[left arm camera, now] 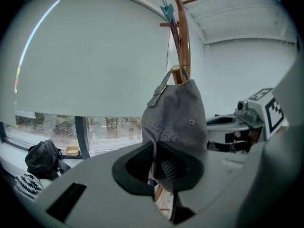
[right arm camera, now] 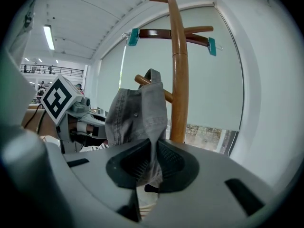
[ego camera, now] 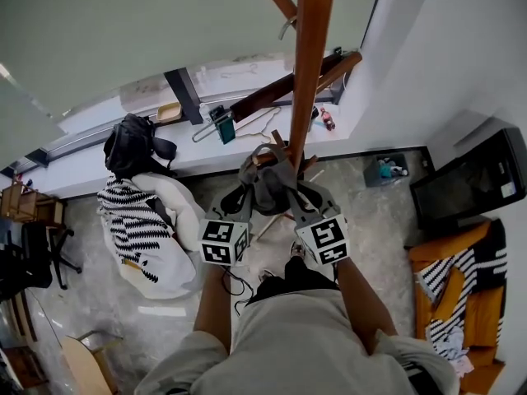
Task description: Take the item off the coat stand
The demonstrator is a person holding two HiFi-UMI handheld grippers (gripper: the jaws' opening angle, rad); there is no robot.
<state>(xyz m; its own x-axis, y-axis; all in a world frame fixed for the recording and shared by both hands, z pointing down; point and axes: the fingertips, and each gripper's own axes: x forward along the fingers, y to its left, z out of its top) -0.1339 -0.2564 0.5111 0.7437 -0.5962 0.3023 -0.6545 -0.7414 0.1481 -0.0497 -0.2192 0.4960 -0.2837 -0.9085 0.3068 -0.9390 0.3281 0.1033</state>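
GRIP ON THE CAP: A person, seen from above, works at a wooden coat stand [ego camera: 311, 64] with a gripper in each hand, both fastened on a grey cap [ego camera: 268, 181] that hangs from one of its lower pegs [right arm camera: 141, 80]. The left gripper [left arm camera: 159, 167] has its jaws clenched on the fabric at one side of the cap. The right gripper [right arm camera: 151, 167] pinches a fold of the other side between its ribbed pads [right arm camera: 171, 157]. The cap hangs just beside the pole, its top at the tip of the upward-slanting peg; whether its back strap loops over that tip or only leans on it is hard to make out. The step in hand appears to be the lift-off. The next move calls for both grippers to rise together along the peg's slant and away from the pole, grips kept firm, until the cap clears the tip
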